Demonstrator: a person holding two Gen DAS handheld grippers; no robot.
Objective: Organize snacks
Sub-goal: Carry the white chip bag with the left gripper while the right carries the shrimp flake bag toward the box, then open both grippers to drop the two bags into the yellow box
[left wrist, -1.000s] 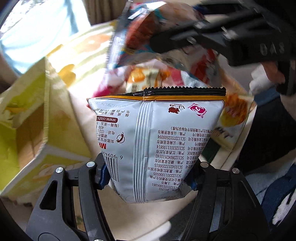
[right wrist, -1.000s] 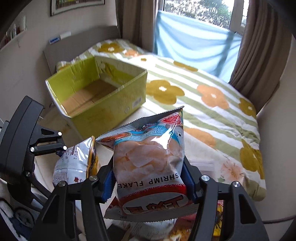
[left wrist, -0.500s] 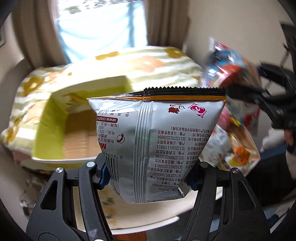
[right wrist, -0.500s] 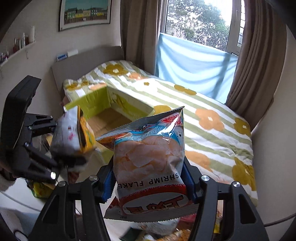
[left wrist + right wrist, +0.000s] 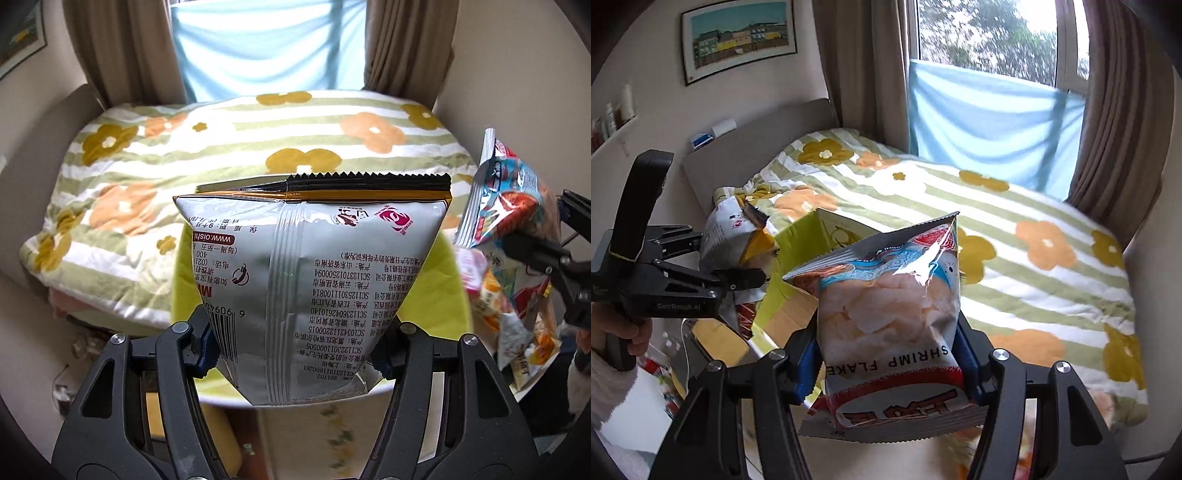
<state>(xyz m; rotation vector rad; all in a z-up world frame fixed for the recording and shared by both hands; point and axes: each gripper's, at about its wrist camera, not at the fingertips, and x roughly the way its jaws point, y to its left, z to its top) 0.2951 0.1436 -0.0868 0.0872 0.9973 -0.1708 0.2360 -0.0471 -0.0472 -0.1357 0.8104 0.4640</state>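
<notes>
My left gripper is shut on a silver snack bag with a black and orange top seal, held upright in front of the yellow-green cardboard box. My right gripper is shut on a shrimp flakes bag, held up beside the same box. In the right wrist view the left gripper and its silver bag are at the left. In the left wrist view the shrimp flakes bag is at the right edge. The box's inside is mostly hidden.
A bed with a striped flower quilt lies behind the box, with a window and brown curtains beyond. Several other snack bags lie at the right in the left wrist view. A grey headboard stands at the left.
Both grippers have lifted with their bags still held. The left view has swung from the box's open top towards the bed and window; the box now sits low behind the silver bag.
</notes>
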